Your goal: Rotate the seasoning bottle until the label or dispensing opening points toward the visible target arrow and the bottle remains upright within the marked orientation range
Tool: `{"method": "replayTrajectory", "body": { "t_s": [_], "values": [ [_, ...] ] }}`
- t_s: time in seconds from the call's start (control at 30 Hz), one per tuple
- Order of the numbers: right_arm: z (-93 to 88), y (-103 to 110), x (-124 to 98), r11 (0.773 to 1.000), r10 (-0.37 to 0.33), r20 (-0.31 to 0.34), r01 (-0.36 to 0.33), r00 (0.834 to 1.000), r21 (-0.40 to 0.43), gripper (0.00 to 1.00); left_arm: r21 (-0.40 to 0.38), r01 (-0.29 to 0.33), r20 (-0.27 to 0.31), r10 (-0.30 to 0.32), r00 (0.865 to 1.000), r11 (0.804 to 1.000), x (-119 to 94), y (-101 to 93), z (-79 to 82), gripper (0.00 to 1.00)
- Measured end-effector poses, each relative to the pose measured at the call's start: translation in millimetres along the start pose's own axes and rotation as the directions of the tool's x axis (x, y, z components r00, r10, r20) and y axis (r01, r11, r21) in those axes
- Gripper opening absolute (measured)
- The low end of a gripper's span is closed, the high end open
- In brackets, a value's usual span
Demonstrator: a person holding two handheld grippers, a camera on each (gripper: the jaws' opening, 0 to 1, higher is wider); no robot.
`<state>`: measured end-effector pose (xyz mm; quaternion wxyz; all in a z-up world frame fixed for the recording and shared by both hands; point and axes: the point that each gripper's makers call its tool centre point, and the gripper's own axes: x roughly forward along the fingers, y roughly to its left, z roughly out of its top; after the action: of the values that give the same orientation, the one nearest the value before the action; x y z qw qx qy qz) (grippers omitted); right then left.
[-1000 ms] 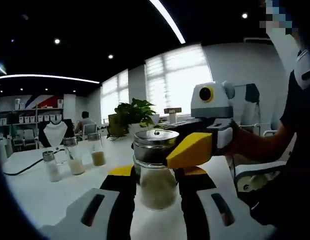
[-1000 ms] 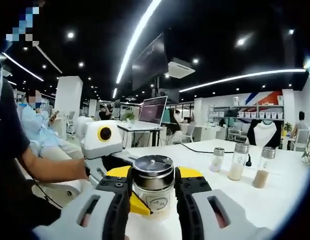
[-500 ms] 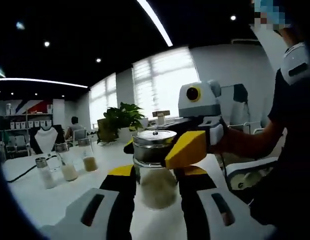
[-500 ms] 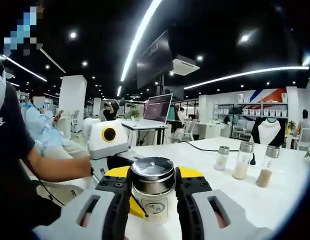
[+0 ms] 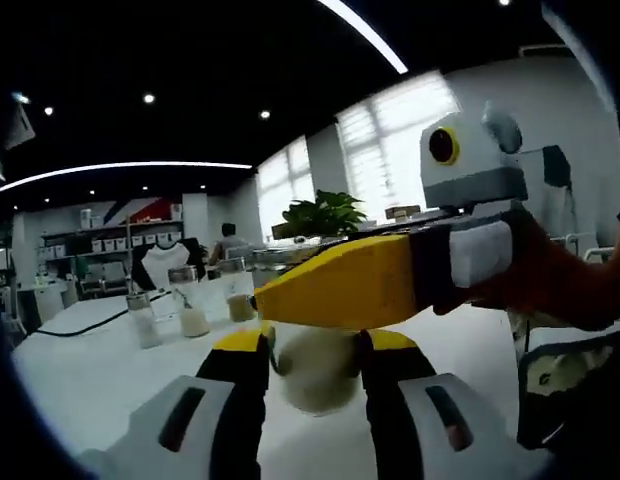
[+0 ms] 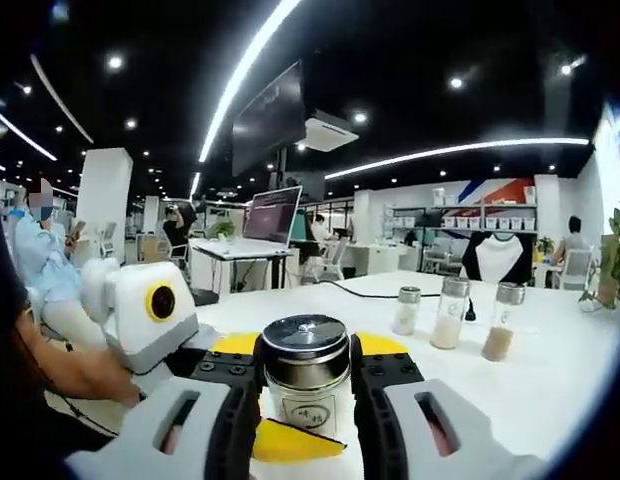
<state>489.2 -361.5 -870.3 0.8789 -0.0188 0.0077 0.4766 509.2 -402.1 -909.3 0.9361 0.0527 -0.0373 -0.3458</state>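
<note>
While both level grippers meet head-on, right gripper [image 6: 305, 400] and left gripper [image 5: 315, 375] clamp the seasoning bottle [image 6: 306, 385].

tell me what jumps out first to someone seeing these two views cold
The seasoning bottle with its shiny metal lid sits dead centre in the right gripper view, clamped by the right gripper. In the left gripper view, that gripper's yellow jaw cuts across the middle, hiding most of the bottle between the left gripper's jaws. Three small shakers stand in a row farther back on the white table.
</note>
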Motion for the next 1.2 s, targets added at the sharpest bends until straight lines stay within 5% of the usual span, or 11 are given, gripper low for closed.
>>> {"method": "replayTrajectory", "body": {
  "t_s": [0.2, 0.4, 0.7, 0.8, 1.0, 1.2],
  "values": [
    [0.4, -10.0, 1.8, 0.995, -0.068, 0.029, 0.066, 0.997, 0.07, 0.32, 0.014, -0.062, 0.007, 0.062, 0.998, 0.998, 4.7, 5.7, -1.0, 0.4],
    [4.8, -3.8, 4.9, 0.999, -0.046, 0.043, 0.045, 0.998, 0.009, 0.33, 0.009, -0.094, 0.028, 0.094, 0.995, 0.995, 1.8, 12.2, 2.6, 0.38],
    [2.5, 5.5, -0.8, 0.992, 0.12, -0.01, -0.121, 0.993, -0.031, 0.32, 0.011, 0.095, 0.023, -0.095, 0.995, 0.995, -6.8, 5.4, 6.5, 0.37],
    [7.2, 11.2, -3.5, 0.983, 0.183, 0.01, -0.183, 0.983, 0.009, 0.32, -0.111, 0.271, 0.068, -0.265, 0.962, 0.956, -10.3, -10.6, 14.1, 0.37],
    [5.5, 21.1, -8.1, 0.968, 0.253, -0.011, -0.253, 0.967, 0.011, 0.34, -0.024, 0.389, 0.01, -0.389, 0.921, 0.921, -18.0, -23.8, 11.5, 0.37],
    [4.3, 28.6, -15.6, 0.957, 0.29, -0.019, -0.29, 0.957, -0.003, 0.34, -0.052, 0.478, 0.024, -0.477, 0.879, 0.877, -27.2, -30.1, 14.8, 0.37]
  ]
}}
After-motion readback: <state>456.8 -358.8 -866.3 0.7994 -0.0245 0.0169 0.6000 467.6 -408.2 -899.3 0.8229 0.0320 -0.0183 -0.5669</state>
